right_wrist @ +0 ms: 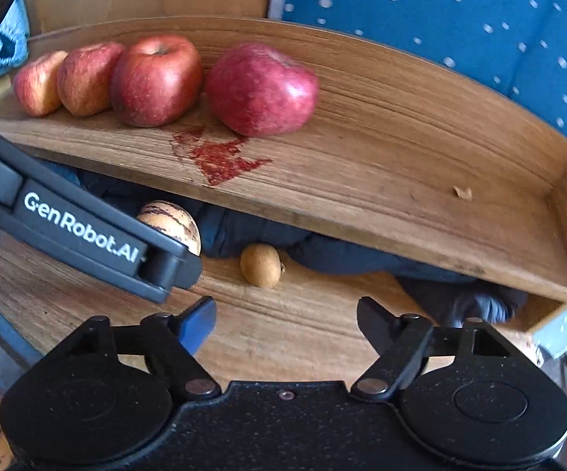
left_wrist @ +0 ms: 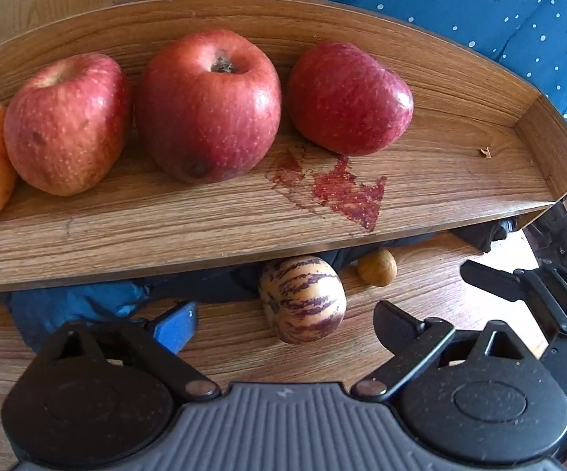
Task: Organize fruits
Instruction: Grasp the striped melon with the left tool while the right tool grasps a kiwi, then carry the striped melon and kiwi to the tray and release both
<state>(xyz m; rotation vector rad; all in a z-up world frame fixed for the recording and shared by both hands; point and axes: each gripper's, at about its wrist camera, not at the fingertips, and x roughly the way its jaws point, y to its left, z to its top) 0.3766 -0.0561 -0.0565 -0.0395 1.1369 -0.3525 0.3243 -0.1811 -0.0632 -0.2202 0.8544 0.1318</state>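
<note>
Left gripper, jaws wide and empty — a striped melon lies on the wooden table between its fingertips, slightly ahead. Right gripper, likewise wide, faces a small brown fruit. Four apples sit in a row on the raised wooden tray above.

White lettering "GenRobot.AI" runs along the black body of the left gripper, seen slanting across the left side of the right wrist view, above the near edge of the tabletop. No other words, numbers or labels can be read in either view.
</note>
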